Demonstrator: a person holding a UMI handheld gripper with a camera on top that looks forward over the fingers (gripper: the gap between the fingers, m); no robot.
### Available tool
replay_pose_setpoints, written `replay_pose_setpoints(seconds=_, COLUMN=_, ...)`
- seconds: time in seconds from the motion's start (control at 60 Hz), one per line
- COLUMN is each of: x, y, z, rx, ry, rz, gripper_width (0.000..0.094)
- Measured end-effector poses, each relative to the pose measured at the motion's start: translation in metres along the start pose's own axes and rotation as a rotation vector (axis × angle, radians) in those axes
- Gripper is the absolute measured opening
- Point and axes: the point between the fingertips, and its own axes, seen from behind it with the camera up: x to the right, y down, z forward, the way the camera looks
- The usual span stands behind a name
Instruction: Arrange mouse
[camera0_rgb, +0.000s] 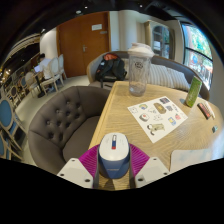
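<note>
Pale wood forms the table (120, 120), which runs from the lower centre of the frame up toward the right. 1 mouse (114, 156), white with a blue-grey band, is seen at the bottom centre, held between the 2 magenta pads (137, 159) of the gripper (114, 163). Both fingers are pressed against its sides, so the claw is closed on the mouse, just over the near edge of the table.

Beyond the fingers, 1 printed sheet (157, 117) with small pictures lies flat at centre right. 1 clear jug (139, 70) with a lid stands upright at the far end of the table, upper centre. 1 green bottle (193, 92) stands at the right, well apart from the jug. 1 small dark item (205, 109) lies near the bottle; its kind cannot be told. Nothing stands between the mouse and the sheet.

1 grey tufted armchair (62, 115) is set just beside the table at centre left. 1 dark bag (110, 69) rests on a seat behind the jug. Light chairs (48, 72) are grouped at upper left. A wooden door (82, 40) is noted at upper centre, and windows (194, 42) at upper right.
</note>
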Motion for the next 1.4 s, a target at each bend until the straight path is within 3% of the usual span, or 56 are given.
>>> replay_pose_setpoints(seconds=0.083, x=-0.012, y=-0.015, z=-0.02, rx=0.004, ry=-0.088, rz=-0.035, gripper_width=0.0411)
replay_pose_setpoints(seconds=0.217, x=0.007, y=-0.102, z=-0.102, rx=0.191, ry=-0.146, rz=-0.076, gripper_width=0.0414)
replay_pose_setpoints(seconds=0.333, x=0.089, y=-0.158, z=-0.177, rx=0.344, ry=-0.077, rz=-0.029, gripper_width=0.041)
replay_pose_setpoints(seconds=0.467, x=0.213, y=-0.143, z=-0.21, rx=0.363, ry=0.085, rz=0.031, gripper_width=0.0408)
replay_pose_setpoints(seconds=0.517, x=0.243, y=-0.122, z=-0.207, rx=0.342, ry=0.129, rz=0.082, gripper_width=0.0409)
replay_pose_setpoints(seconds=0.567, x=0.258, y=-0.087, z=-0.195, rx=0.3, ry=0.107, rz=0.126, gripper_width=0.0408)
replay_pose_setpoints(seconds=0.783, x=0.242, y=0.053, z=-0.135, rx=0.058, ry=0.082, rz=0.125, gripper_width=0.0406)
replay_pose_setpoints(seconds=0.883, x=0.256, y=0.086, z=-0.124, rx=-0.008, ry=0.133, rz=0.164, gripper_width=0.0409)
replay_pose_setpoints(seconds=1.033, x=0.26, y=0.093, z=-0.118, rx=0.005, ry=0.167, rz=0.242, gripper_width=0.0422)
replay_pose_setpoints(seconds=1.183, x=0.261, y=0.1, z=-0.118, rx=-0.066, ry=0.236, rz=0.22, gripper_width=0.0563)
replay_pose_setpoints(seconds=1.283, x=0.256, y=0.103, z=-0.138, rx=-0.11, ry=0.313, rz=0.252, gripper_width=0.0836)
replay_pose_setpoints(seconds=1.4, x=0.24, y=0.098, z=-0.173, rx=-0.101, ry=0.398, rz=0.265, gripper_width=0.0852)
